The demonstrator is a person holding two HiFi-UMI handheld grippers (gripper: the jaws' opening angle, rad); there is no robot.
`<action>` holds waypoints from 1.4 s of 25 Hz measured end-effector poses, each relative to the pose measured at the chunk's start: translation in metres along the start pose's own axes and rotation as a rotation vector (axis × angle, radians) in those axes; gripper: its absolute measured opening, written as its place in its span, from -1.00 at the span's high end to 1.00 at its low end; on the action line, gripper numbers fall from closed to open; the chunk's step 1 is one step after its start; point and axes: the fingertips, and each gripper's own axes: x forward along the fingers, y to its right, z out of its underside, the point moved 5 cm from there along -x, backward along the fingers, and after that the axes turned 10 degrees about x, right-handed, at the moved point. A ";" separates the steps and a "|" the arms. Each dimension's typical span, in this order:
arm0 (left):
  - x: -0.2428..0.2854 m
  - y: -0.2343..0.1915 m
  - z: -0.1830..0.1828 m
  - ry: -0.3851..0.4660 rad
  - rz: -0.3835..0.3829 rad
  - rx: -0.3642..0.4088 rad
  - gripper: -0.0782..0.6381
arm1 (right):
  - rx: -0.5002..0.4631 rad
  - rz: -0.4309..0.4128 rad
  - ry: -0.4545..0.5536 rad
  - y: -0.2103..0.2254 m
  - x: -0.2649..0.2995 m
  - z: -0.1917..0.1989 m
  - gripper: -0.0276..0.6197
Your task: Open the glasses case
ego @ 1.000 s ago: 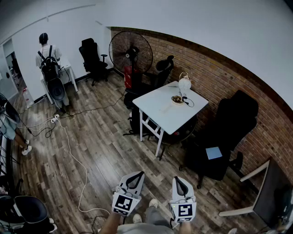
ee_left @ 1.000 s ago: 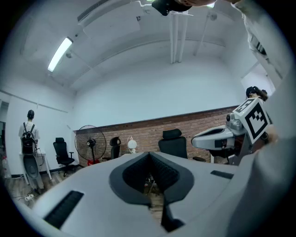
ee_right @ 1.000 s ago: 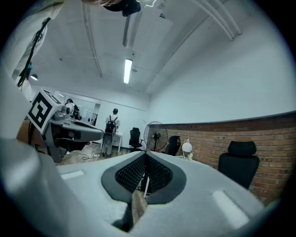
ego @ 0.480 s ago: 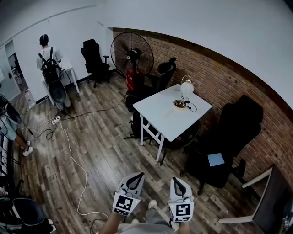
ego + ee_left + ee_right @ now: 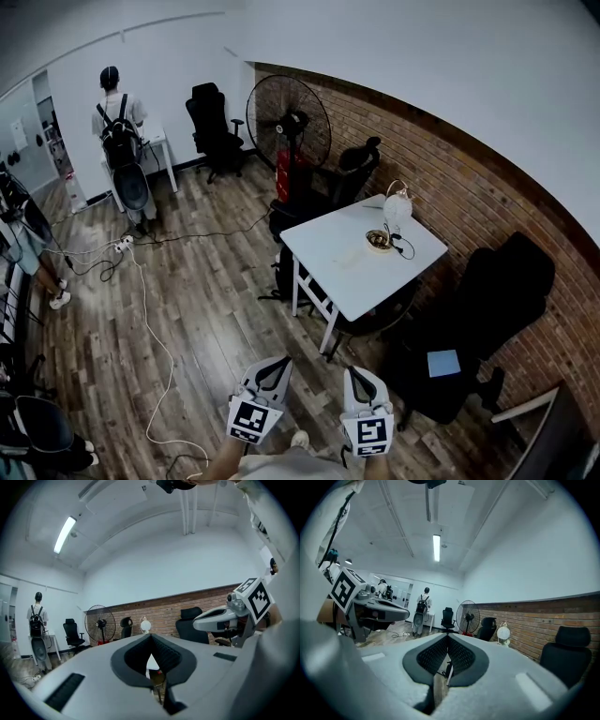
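No glasses case can be made out for certain. A small brownish object lies on the white table beside a white lamp, too small to identify. Both grippers are held side by side, low in the head view and well short of the table. My left gripper has its pads together with nothing between them. My right gripper is shut the same way and is empty. Each gripper view shows the other gripper off to the side.
Black office chairs stand right of the table, and a large floor fan stands behind it by the brick wall. A person with a backpack stands at a far desk. A white cable runs across the wooden floor.
The whole view has shifted as I moved across the room: the table, fan and chairs have slid to the right and lower in the head view. Both grippers stay shut, side by side.
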 end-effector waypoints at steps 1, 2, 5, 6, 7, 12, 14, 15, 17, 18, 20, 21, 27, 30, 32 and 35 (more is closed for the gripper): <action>0.006 -0.001 -0.002 -0.002 -0.006 0.000 0.78 | 0.008 -0.007 -0.003 0.006 0.005 -0.002 0.90; 0.012 -0.002 -0.003 -0.005 -0.012 0.000 0.78 | 0.018 -0.011 -0.009 0.011 0.009 -0.004 0.90; 0.030 -0.002 -0.006 -0.014 -0.024 0.004 0.78 | 0.026 -0.027 -0.012 0.028 0.019 -0.006 0.90; 0.037 -0.001 -0.007 -0.015 -0.026 0.007 0.78 | 0.020 -0.036 -0.001 0.035 0.022 -0.005 0.90; 0.043 0.001 -0.008 -0.015 -0.027 0.010 0.78 | 0.017 -0.043 0.012 0.043 0.025 -0.004 0.90; 0.068 0.006 -0.016 -0.019 -0.032 0.016 0.78 | 0.078 -0.037 -0.012 0.069 0.035 -0.005 0.90; 0.075 0.006 -0.017 -0.023 -0.035 0.016 0.78 | 0.070 -0.048 0.012 0.077 0.041 -0.005 0.90; 0.079 0.005 -0.018 -0.024 -0.038 0.016 0.78 | 0.069 -0.054 0.019 0.081 0.045 -0.004 0.90; 0.086 0.004 -0.019 -0.024 -0.043 0.014 0.78 | 0.076 -0.061 0.019 0.086 0.051 -0.003 0.90; 0.088 0.003 -0.019 -0.023 -0.045 0.012 0.78 | 0.081 -0.063 0.011 0.087 0.054 -0.003 0.90; 0.093 0.000 -0.019 -0.020 -0.052 0.012 0.78 | 0.098 -0.063 -0.016 0.088 0.058 -0.006 0.90; 0.096 -0.001 -0.019 -0.019 -0.057 0.012 0.78 | 0.101 -0.063 -0.020 0.089 0.060 -0.007 0.90; 0.117 -0.010 -0.012 -0.014 -0.069 0.011 0.78 | 0.071 -0.076 0.030 0.102 0.079 -0.002 0.90; 0.133 -0.017 -0.009 -0.013 -0.064 0.015 0.78 | 0.109 -0.050 -0.013 0.110 0.092 -0.004 0.90; 0.143 -0.024 -0.007 -0.012 -0.063 0.016 0.77 | 0.110 -0.043 -0.019 0.116 0.103 -0.004 0.90; 0.156 -0.038 -0.004 -0.012 -0.066 0.014 0.77 | 0.080 -0.037 -0.009 0.124 0.123 -0.004 0.90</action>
